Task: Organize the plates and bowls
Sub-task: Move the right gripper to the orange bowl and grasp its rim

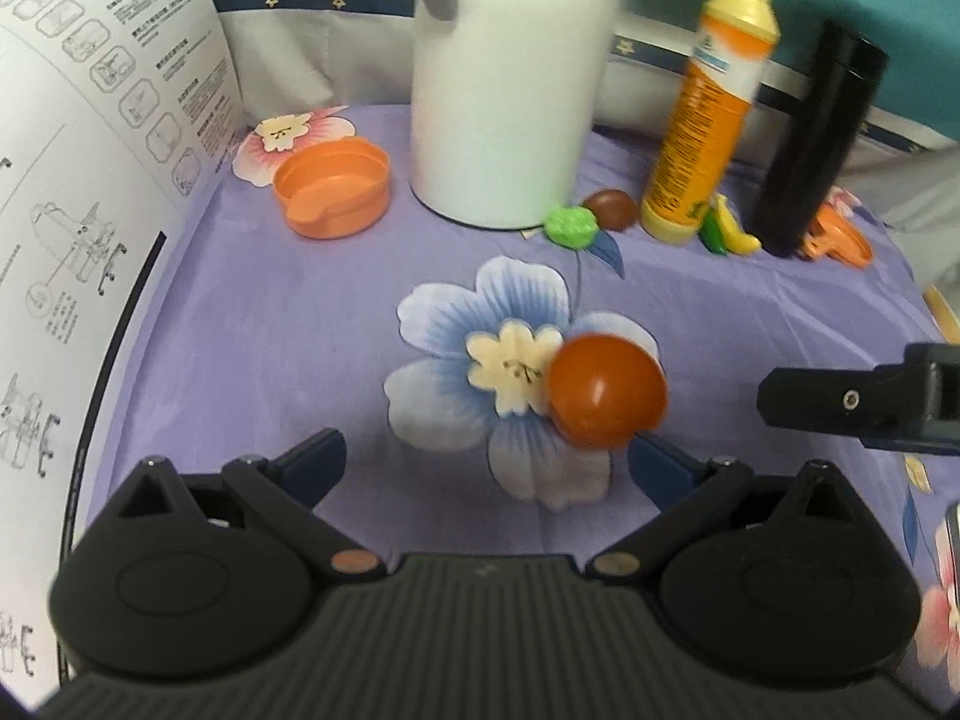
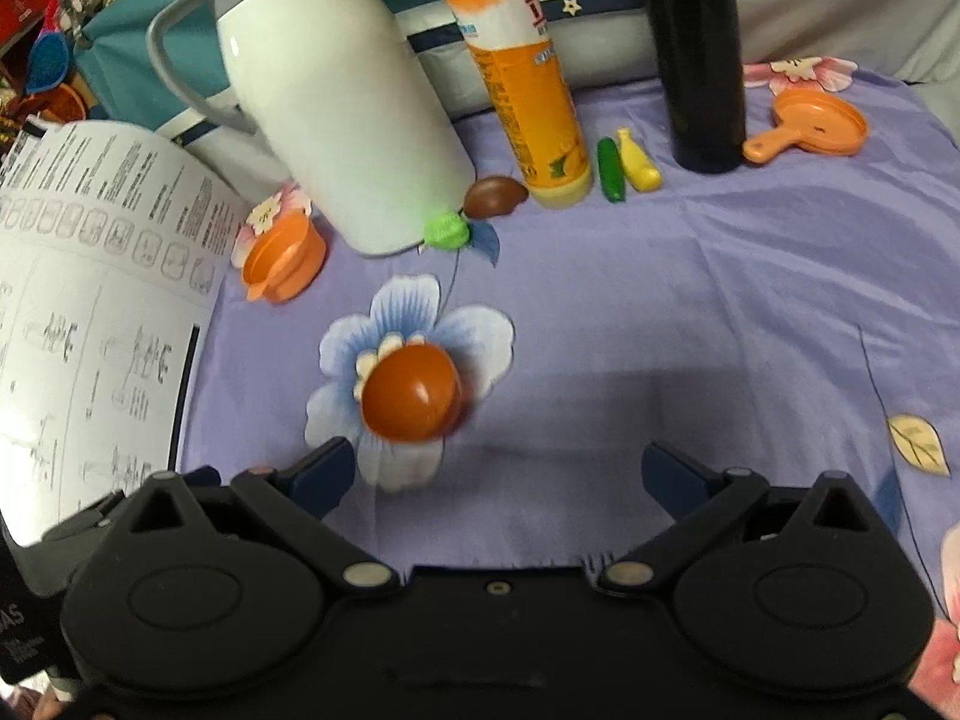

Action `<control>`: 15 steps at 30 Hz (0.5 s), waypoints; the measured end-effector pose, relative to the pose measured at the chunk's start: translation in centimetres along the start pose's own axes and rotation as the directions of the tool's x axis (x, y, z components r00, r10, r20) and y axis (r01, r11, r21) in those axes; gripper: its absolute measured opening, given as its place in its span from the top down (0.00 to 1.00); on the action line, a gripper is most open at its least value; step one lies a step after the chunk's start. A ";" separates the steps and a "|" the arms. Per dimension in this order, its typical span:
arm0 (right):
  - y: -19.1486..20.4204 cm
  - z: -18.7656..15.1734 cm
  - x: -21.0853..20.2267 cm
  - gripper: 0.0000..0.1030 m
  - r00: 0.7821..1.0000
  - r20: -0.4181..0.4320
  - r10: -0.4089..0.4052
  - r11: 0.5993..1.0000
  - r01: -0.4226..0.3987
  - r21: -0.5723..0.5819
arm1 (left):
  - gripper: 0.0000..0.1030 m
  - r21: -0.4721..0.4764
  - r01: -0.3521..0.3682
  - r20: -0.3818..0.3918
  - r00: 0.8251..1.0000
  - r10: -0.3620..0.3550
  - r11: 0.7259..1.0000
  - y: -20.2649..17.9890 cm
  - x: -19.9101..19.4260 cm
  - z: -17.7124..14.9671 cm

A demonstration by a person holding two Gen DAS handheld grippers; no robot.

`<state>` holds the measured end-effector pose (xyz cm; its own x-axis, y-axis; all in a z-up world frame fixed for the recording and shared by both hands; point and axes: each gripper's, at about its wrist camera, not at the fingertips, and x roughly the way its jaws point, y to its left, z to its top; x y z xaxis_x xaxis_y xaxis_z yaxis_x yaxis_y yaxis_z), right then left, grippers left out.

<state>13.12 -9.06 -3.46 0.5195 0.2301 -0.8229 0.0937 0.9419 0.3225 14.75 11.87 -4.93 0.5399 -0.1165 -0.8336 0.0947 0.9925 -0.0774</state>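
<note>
Here both sets of jaws stand wide and hold nothing. The left gripper (image 1: 486, 456) hangs low over the purple flowered cloth (image 1: 252, 324) that covers the worktop, and the small, round, glossy orange-red plastic bowl (image 1: 606, 390), lying dome-up on the printed blue flower, sits just ahead of its right-hand finger, off the midline and not between the fingers. The right gripper (image 2: 498, 474) looks at the same bowl from the other side; there the bowl (image 2: 413, 393) lies just beyond its left finger, again outside the gap.

Farther back, a shallow, round orange plastic dish with a small lip (image 1: 332, 189) rests on the cloth near a curled white instruction sheet (image 1: 90, 180), close by a tall white insulated jug (image 1: 510, 78). A flat orange toy pan with a short handle (image 2: 807, 126) lies beside a tall black flask (image 2: 696, 48). An orange-and-yellow bottle (image 2: 522, 72) and small toy foods stand between.

To my eye the step in hand is the approach to the overturned bowl, no grasp yet made. The next move calls for one gripper to shift sideways until the bowl sits between its fingers, then close gently; the smooth dome may slip.
</note>
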 end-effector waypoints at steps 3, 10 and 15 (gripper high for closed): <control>0.2 1.2 1.2 0.04 1.000 0.015 0.012 1.000 -0.012 0.008 | 0.08 -0.016 0.009 -0.003 1.000 -0.009 1.000 0.1 1.2 0.9; 1.0 2.7 4.6 0.35 0.999 -0.013 0.030 1.000 -0.030 0.003 | 0.32 0.022 0.031 -0.040 0.999 -0.030 0.999 -1.2 3.9 1.5; 1.1 2.6 6.7 0.62 0.995 -0.062 0.073 0.997 -0.072 0.011 | 0.50 0.022 0.060 -0.079 0.995 -0.058 0.998 -1.5 5.3 1.4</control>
<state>18.93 -7.07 -7.40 0.4713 0.3127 -0.8247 0.0651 0.9202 0.3861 18.68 9.72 -8.49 0.4655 -0.1705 -0.8684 0.1452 0.9827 -0.1151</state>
